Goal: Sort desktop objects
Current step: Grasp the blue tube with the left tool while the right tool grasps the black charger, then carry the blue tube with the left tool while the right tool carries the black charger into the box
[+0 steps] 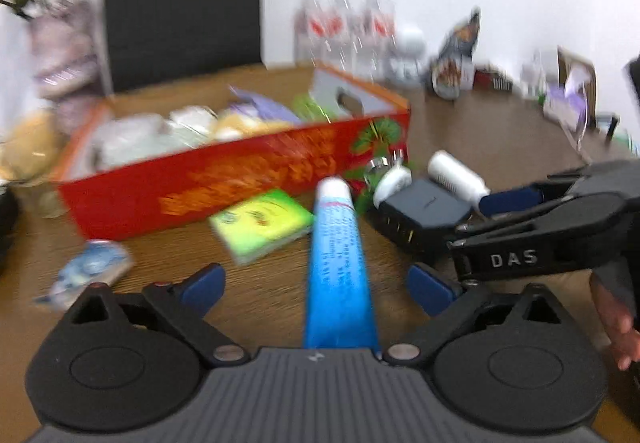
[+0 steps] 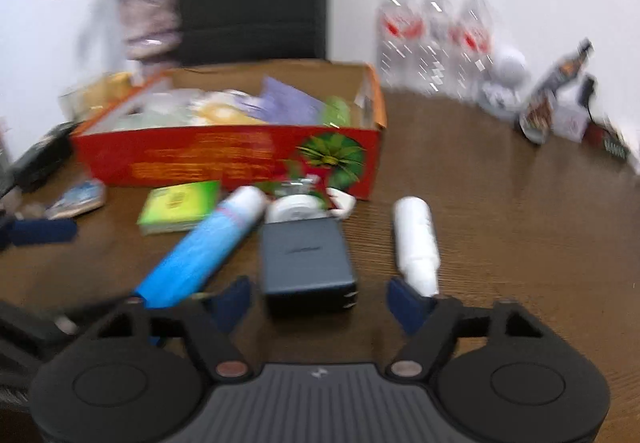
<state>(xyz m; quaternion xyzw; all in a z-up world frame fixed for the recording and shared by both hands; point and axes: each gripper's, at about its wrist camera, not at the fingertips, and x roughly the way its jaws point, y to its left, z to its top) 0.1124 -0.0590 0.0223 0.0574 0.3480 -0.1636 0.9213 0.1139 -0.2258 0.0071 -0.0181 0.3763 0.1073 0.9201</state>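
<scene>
Both frames are motion-blurred. My left tool [image 1: 316,285] is spread wide, gripping nothing; the blue tube [image 1: 338,267] lies lengthwise between its blue pads [image 1: 204,283], white cap toward the red box [image 1: 240,171]. I can't tell if the pads touch it. My right tool [image 2: 318,303] is also released, holding nothing, straddling the near end of the dark charger block [image 2: 306,263] on the counter [image 2: 500,203].

Loose items sit just in front of the box: green packet [image 2: 180,205], white bottle [image 2: 416,243] lying on its side, a round white thing [image 2: 294,208] behind the charger, a blue-white wrapper [image 1: 90,269] off to the left. The box already holds several pale packets and purple sheets.

My read: a pick stage, with each tool lined up on its own item, tube for left, charger for right. Next move likely calls for closing squarely on the tube's body and clearing the box's near wall. The tools sit close, so they could clash.

Hard to make out: the box contents, print on the tube, and small metal bits by the round thing. The tube's tail is hidden under my left tool body.
</scene>
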